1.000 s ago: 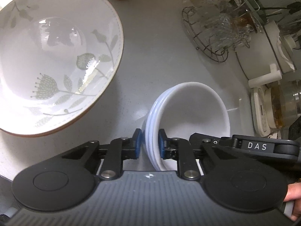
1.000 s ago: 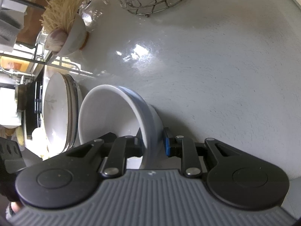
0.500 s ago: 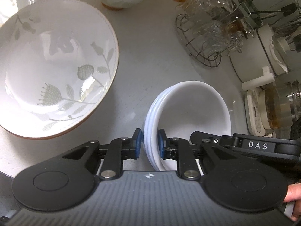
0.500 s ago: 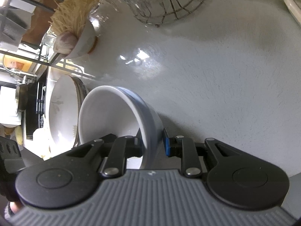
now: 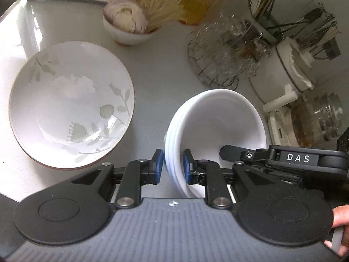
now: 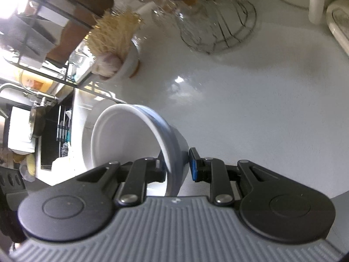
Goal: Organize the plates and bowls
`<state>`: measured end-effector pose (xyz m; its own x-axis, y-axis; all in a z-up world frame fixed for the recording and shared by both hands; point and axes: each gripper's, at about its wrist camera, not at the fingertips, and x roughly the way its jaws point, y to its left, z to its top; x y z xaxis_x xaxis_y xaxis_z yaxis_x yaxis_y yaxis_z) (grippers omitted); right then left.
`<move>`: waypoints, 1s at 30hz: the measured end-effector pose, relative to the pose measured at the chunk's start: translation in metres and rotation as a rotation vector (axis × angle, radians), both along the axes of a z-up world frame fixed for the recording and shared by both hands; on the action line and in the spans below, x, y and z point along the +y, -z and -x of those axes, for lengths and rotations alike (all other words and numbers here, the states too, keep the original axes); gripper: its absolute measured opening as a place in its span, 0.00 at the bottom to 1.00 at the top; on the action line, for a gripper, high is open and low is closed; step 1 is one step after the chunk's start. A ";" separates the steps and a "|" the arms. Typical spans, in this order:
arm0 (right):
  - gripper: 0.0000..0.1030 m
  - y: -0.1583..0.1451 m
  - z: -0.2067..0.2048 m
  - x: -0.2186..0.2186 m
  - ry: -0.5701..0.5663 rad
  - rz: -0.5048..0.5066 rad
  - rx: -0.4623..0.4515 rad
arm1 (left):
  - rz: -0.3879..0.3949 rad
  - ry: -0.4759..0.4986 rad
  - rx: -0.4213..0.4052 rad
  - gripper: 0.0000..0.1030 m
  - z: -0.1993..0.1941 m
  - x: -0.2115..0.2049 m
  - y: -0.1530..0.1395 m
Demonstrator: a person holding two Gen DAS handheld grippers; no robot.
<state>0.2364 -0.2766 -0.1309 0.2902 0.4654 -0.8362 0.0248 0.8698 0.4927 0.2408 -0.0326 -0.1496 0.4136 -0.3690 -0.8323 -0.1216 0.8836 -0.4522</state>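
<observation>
My left gripper [image 5: 173, 167] is shut on the rim of a stack of small white bowls [image 5: 220, 128], held above the grey counter. My right gripper [image 6: 177, 163] is shut on the opposite rim of the same stack [image 6: 122, 139]; its black body shows at the right in the left wrist view [image 5: 283, 159]. A large white bowl with a leaf pattern and brown rim [image 5: 69, 104] sits on the counter to the left of the stack.
A small white bowl with garlic and dry straw [image 5: 128, 24] stands at the back. A wire rack of glasses [image 5: 220, 61], a white container [image 5: 285, 69] and a glass jar [image 5: 316, 118] stand at the right. A sink and shelf [image 6: 43, 100] lie at the counter's end.
Both grippers have lifted the bowl stack up and back from the counter. The leaf-pattern bowl looks smaller, and more of the back of the counter shows.
</observation>
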 end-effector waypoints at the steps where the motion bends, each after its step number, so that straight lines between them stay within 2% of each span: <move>1: 0.23 -0.004 0.001 0.002 -0.005 0.005 -0.014 | 0.002 0.001 -0.006 0.21 0.001 0.002 -0.004; 17: 0.23 -0.045 0.005 0.035 -0.036 0.007 -0.141 | -0.030 -0.004 -0.116 0.22 0.006 0.029 -0.053; 30: 0.23 -0.053 0.008 0.087 -0.047 0.007 -0.197 | -0.046 -0.041 -0.159 0.22 0.015 0.082 -0.063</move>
